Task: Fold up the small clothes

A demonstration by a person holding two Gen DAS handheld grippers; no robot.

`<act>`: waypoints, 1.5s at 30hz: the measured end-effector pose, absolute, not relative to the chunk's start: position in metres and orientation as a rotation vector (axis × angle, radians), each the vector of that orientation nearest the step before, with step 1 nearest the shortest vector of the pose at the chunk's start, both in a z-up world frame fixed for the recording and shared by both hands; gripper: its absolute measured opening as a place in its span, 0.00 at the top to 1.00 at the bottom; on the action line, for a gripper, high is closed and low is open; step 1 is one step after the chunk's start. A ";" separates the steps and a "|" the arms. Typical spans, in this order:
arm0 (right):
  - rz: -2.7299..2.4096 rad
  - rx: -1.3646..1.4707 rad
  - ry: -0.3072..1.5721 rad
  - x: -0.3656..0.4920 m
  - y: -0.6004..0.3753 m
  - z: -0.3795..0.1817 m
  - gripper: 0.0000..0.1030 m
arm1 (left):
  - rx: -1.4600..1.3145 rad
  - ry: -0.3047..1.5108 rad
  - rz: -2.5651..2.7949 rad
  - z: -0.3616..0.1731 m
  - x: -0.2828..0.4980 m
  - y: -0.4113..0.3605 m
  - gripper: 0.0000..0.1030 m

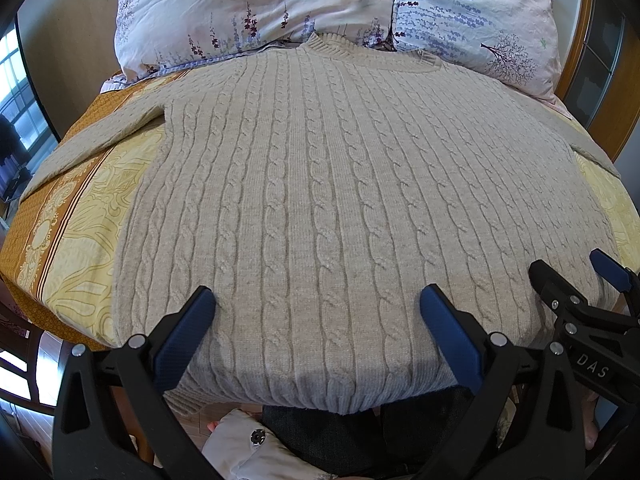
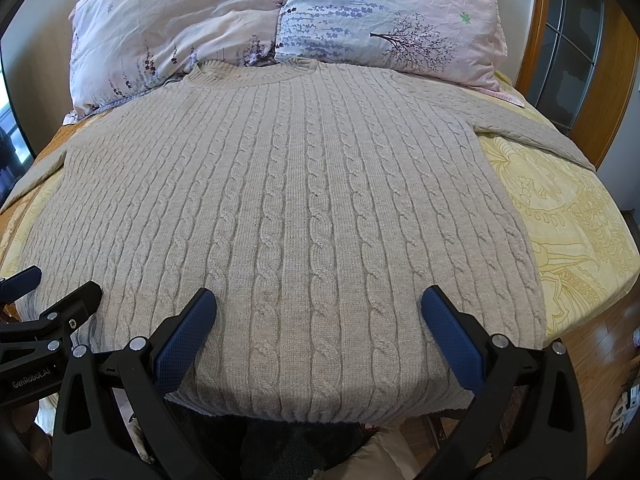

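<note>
A beige cable-knit sweater [image 1: 320,184] lies flat on the bed, collar toward the pillows, hem at the near edge; it also fills the right wrist view [image 2: 288,208]. Its left sleeve [image 1: 92,140] stretches out to the left and its right sleeve [image 2: 532,128] to the right. My left gripper [image 1: 318,304] is open, its blue pads over the hem left of centre, holding nothing. My right gripper [image 2: 320,304] is open over the hem right of centre, also empty. Each gripper shows at the edge of the other's view: the right gripper [image 1: 576,276] and the left gripper [image 2: 56,284].
Two floral pillows [image 1: 256,8] [image 2: 392,12] lie against the headboard behind the collar. A yellow and orange patterned bedsheet [image 1: 80,220] [image 2: 572,232] shows on both sides. A wooden bed frame [image 2: 540,40] stands at the far right, with wood floor [image 2: 612,352] beside the bed.
</note>
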State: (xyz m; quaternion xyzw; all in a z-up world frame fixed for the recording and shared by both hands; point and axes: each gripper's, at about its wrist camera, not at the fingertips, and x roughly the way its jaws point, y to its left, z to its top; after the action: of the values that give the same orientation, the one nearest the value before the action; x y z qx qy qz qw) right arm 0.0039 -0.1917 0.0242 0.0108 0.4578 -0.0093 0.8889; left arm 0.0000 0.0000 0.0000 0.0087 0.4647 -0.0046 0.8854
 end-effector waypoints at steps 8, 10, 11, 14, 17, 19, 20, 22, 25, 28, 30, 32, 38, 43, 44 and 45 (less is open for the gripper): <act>-0.019 0.022 0.952 0.004 -0.192 0.024 0.01 | 0.019 0.971 -0.010 0.000 0.000 0.000 0.02; -0.018 0.021 0.953 0.005 -0.192 0.022 0.01 | 0.020 0.981 -0.010 0.000 0.001 0.000 0.02; -0.017 0.021 0.954 0.005 -0.193 0.021 0.01 | 0.022 0.988 -0.011 0.000 0.001 0.000 0.02; -0.002 0.012 0.963 0.006 -0.194 0.018 0.01 | 0.029 1.012 -0.018 0.000 0.007 0.000 0.02; 0.057 -0.006 0.958 0.006 -0.198 0.018 0.01 | 0.040 1.024 -0.031 0.002 0.009 -0.001 0.02; 0.083 -0.008 0.947 0.010 -0.199 0.016 0.01 | 0.048 1.035 -0.043 0.002 0.012 0.000 0.02; 0.102 -0.012 0.939 0.011 -0.200 0.016 0.01 | 0.051 1.040 -0.046 0.002 0.014 0.000 0.02; 0.136 -0.023 0.915 0.008 -0.203 0.015 0.01 | 0.058 1.040 -0.048 0.003 0.017 0.001 0.02; 0.154 -0.033 0.900 0.016 -0.208 0.017 0.01 | 0.081 1.003 -0.049 0.005 0.022 0.000 0.02; 0.109 0.051 0.876 0.035 -0.237 0.029 0.01 | 0.091 0.962 -0.062 0.012 0.031 0.001 0.02; 0.051 0.167 0.855 0.051 -0.274 0.042 0.01 | 0.085 0.931 -0.077 0.018 0.040 0.003 0.02; -0.002 0.282 0.843 0.068 -0.313 0.052 0.03 | 0.078 0.900 -0.092 0.025 0.050 0.005 0.02; -0.195 0.597 0.856 0.112 -0.431 0.052 0.32 | -0.010 0.812 -0.184 0.043 0.085 0.016 0.02; -0.321 0.816 0.885 0.130 -0.498 0.029 0.45 | -0.014 0.785 -0.172 0.051 0.111 0.021 0.02; -0.342 0.841 0.888 0.131 -0.506 0.025 0.46 | -0.009 0.788 -0.169 0.052 0.116 0.021 0.02; -0.363 0.872 0.894 0.132 -0.513 0.019 0.47 | -0.008 0.791 -0.167 0.052 0.118 0.022 0.02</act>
State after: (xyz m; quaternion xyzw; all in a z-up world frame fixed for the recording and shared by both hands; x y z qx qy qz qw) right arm 0.1321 -0.5129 0.0191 0.4059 0.4160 -0.1688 0.7961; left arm 0.1185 0.0219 0.0517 -0.0040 0.3846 -0.0813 0.9195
